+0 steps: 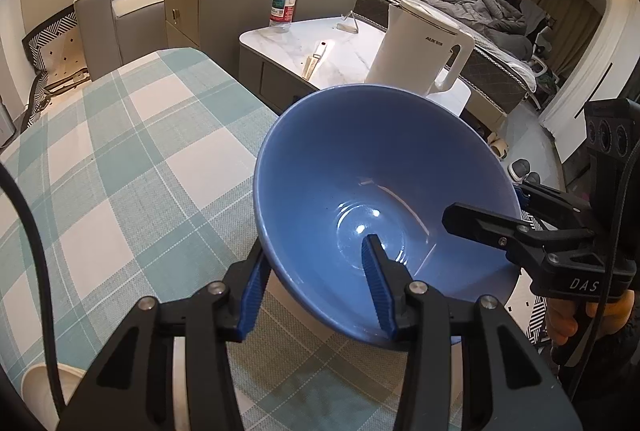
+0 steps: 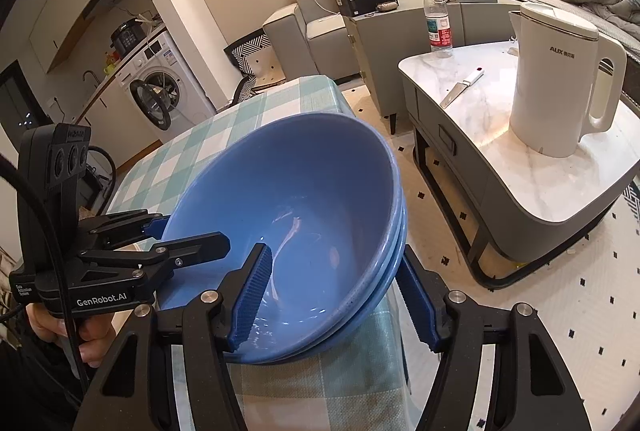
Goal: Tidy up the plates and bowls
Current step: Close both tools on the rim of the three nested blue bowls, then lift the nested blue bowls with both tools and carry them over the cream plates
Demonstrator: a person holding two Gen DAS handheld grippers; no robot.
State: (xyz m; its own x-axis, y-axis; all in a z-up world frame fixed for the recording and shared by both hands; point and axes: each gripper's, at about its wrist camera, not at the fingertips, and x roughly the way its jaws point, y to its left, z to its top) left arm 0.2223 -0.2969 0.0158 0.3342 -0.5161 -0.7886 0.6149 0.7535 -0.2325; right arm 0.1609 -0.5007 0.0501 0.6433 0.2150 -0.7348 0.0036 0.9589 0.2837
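L gripper (image 1: 316, 283): pointed steeply down, blue pads clamped on near wall of the bowl stack (image 1: 360, 191), one finger inside, one outside. R gripper (image 2: 336, 299): same downward tilt, pads pinching the opposite rim, one finger inside, one outside. Person's hand (image 2: 86, 335) wraps L handle; other hand (image 1: 568, 319) on R handle.

I count three blue bowls (image 2: 288, 199) stacked together, two black grippers, one white kettle (image 2: 560, 83), one water bottle (image 2: 438, 19), one knife (image 2: 460, 89) and one washing machine (image 2: 160, 91).
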